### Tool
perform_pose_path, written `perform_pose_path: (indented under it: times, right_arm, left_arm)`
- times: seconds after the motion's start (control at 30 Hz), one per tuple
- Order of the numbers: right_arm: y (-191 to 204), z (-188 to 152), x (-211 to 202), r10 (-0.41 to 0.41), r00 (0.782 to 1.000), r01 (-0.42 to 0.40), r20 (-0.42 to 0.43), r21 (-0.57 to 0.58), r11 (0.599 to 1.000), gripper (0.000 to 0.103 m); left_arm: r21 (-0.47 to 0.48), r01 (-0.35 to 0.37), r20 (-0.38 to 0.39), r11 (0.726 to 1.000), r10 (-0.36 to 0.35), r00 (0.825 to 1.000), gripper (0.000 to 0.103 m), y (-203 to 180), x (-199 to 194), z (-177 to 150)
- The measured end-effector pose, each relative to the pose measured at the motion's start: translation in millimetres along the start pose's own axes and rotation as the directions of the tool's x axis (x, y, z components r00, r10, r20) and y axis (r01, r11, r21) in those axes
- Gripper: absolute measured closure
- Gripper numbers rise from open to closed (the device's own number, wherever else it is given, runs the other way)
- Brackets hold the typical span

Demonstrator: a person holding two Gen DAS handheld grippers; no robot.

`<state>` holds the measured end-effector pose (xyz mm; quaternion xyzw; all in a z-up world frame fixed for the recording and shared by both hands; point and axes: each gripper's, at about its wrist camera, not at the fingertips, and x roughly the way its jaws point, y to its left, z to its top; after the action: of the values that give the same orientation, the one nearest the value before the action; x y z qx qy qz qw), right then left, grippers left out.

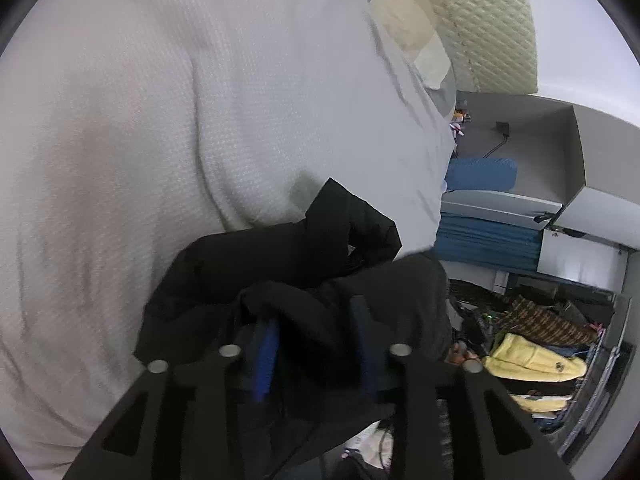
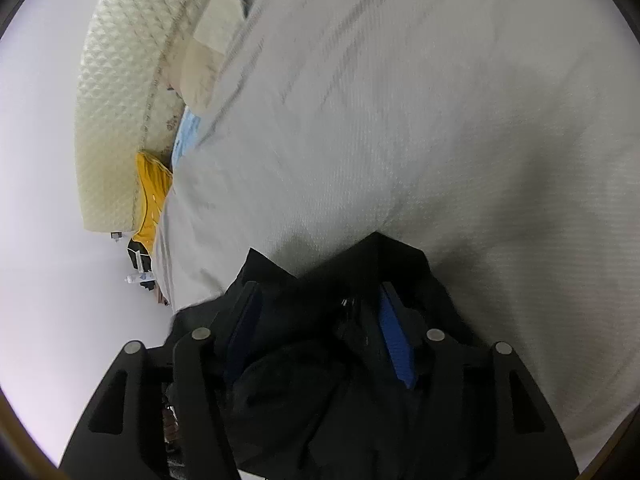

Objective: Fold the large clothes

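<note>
A black garment (image 1: 280,264) is bunched between the blue-padded fingers of my left gripper (image 1: 316,336), which is shut on a thick fold of it. The same black garment (image 2: 320,280) fills my right gripper (image 2: 320,320), which is shut on another bunch of it. Both grippers hold the cloth just over a white textured bed sheet (image 1: 160,120), which also shows in the right wrist view (image 2: 400,120). The rest of the garment hangs below the fingers and is hidden.
A quilted cream mattress (image 1: 488,24) stands on edge behind the bed, also in the right wrist view (image 2: 116,100). Grey shelves (image 1: 560,152) and blue cushions (image 1: 484,236) stand at right. A bin of mixed clothes (image 1: 536,356) sits low right. A yellow garment (image 2: 150,196) lies at the bed's edge.
</note>
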<state>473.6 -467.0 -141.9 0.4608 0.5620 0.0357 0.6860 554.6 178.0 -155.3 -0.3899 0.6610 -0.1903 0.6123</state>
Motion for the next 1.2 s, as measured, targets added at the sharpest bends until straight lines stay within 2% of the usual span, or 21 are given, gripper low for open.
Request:
perform_pose_path:
  times: [0.1, 0.13, 0.2, 0.3, 0.37, 0.43, 0.57, 0.7, 0.8, 0.87, 0.9, 1.0, 1.07, 1.13, 1.2]
  right_arm:
    - [4, -13, -18, 0.001, 0.999, 0.001, 0.032, -0.054, 0.999, 0.041]
    - [6, -18, -22, -0.002, 0.999, 0.005, 0.042, -0.076, 0.997, 0.041]
    - [9, -34, -32, -0.005, 0.998, 0.013, 0.068, -0.128, 0.992, 0.041]
    - [18, -61, -45, -0.013, 0.994, 0.037, 0.109, -0.219, 0.975, 0.041]
    - [25, -82, -54, -0.001, 0.991, 0.042, 0.137, -0.293, 0.955, 0.041]
    - [38, -107, -62, 0.008, 0.983, 0.061, 0.182, -0.368, 0.928, 0.041]
    - [64, -158, -77, 0.057, 0.962, 0.085, 0.266, -0.492, 0.867, 0.041]
    - [83, -207, -80, 0.116, 0.934, 0.110, 0.338, -0.582, 0.806, 0.037]
    - [90, -235, -71, 0.136, 0.912, 0.148, 0.386, -0.621, 0.770, 0.035]
    - [91, -251, -58, 0.143, 0.890, 0.193, 0.432, -0.644, 0.741, 0.032]
    - [90, -257, -50, 0.135, 0.879, 0.222, 0.457, -0.645, 0.731, 0.029]
    - [87, -269, -22, 0.128, 0.863, 0.275, 0.488, -0.669, 0.691, 0.029]
    - [82, -275, -4, 0.121, 0.849, 0.315, 0.514, -0.678, 0.664, 0.029]
    - [76, -272, 20, 0.078, 0.846, 0.357, 0.527, -0.669, 0.652, 0.029]
    - [70, -262, 36, 0.054, 0.847, 0.371, 0.530, -0.659, 0.654, 0.029]
  left_arm:
    - [0.025, -0.028, 0.087, 0.999, 0.026, 0.996, 0.047, 3, -22, -16]
    - [0.038, -0.030, 0.109, 0.999, 0.026, 0.994, 0.047, 2, -28, -22]
    - [0.102, -0.090, 0.159, 0.991, 0.073, 0.985, 0.047, -5, -37, -38]
    - [0.203, -0.180, 0.268, 0.963, 0.122, 0.956, 0.047, -27, -46, -74]
    - [0.280, -0.254, 0.338, 0.926, 0.153, 0.929, 0.047, -52, -44, -103]
    - [0.362, -0.299, 0.403, 0.883, 0.141, 0.904, 0.047, -79, -38, -136]
    - [0.461, -0.418, 0.537, 0.783, 0.129, 0.834, 0.047, -126, -16, -197]
    - [0.460, -0.484, 0.630, 0.744, 0.111, 0.769, 0.047, -145, 10, -236]
    - [0.454, -0.533, 0.682, 0.714, 0.107, 0.724, 0.047, -148, 32, -254]
    - [0.457, -0.543, 0.697, 0.704, 0.096, 0.711, 0.047, -148, 46, -262]
    - [0.448, -0.563, 0.709, 0.695, 0.108, 0.697, 0.047, -147, 56, -263]
    - [0.446, -0.615, 0.744, 0.650, 0.113, 0.659, 0.047, -141, 76, -266]
    - [0.438, -0.639, 0.751, 0.632, 0.134, 0.647, 0.047, -137, 92, -263]
    - [0.430, -0.688, 0.759, 0.584, 0.180, 0.626, 0.047, -136, 111, -255]
    - [0.425, -0.717, 0.766, 0.552, 0.202, 0.610, 0.047, -133, 125, -244]
